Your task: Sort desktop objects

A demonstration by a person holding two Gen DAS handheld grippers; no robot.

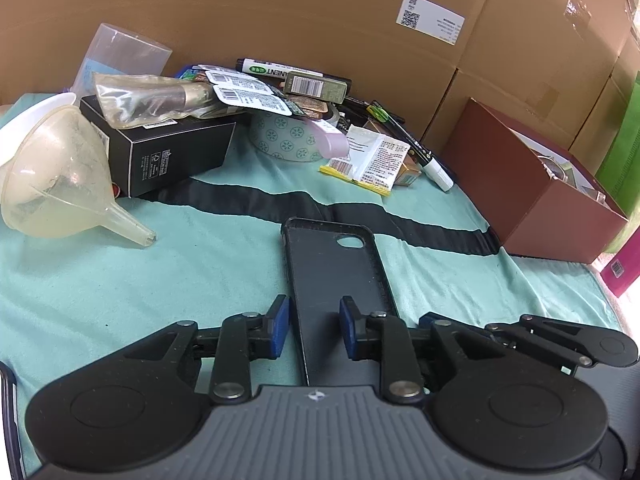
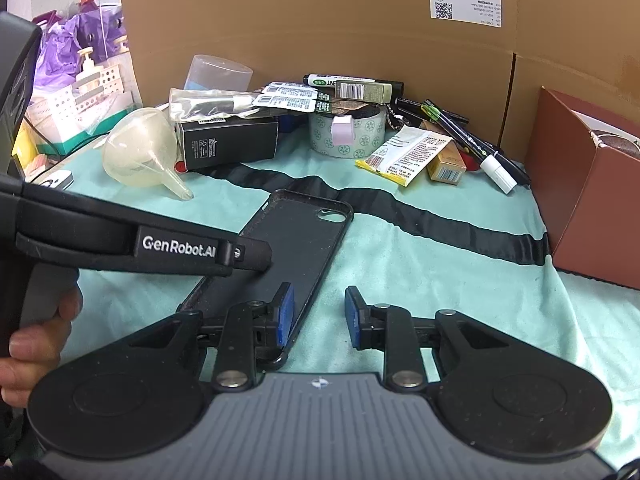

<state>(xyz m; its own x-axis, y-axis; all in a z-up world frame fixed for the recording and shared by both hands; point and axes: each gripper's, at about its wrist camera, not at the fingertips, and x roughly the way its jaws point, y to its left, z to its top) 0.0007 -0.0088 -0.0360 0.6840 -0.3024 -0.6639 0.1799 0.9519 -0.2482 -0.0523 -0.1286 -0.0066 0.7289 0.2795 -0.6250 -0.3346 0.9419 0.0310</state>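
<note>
A black phone case lies open side up on the teal cloth; it also shows in the right wrist view. My left gripper is open, its blue pads straddling the case's near end just above it. My right gripper is open over the cloth by the case's near right edge, its left pad over that edge. The left gripper's body crosses the right wrist view at left. A pile of markers, packets, a tape roll, a black box and a funnel sits behind.
A brown open box stands at the right on the cloth. Cardboard cartons wall off the back. A clear plastic cup stands at the back left. A white basket with bottles and clutter lie beyond the left edge.
</note>
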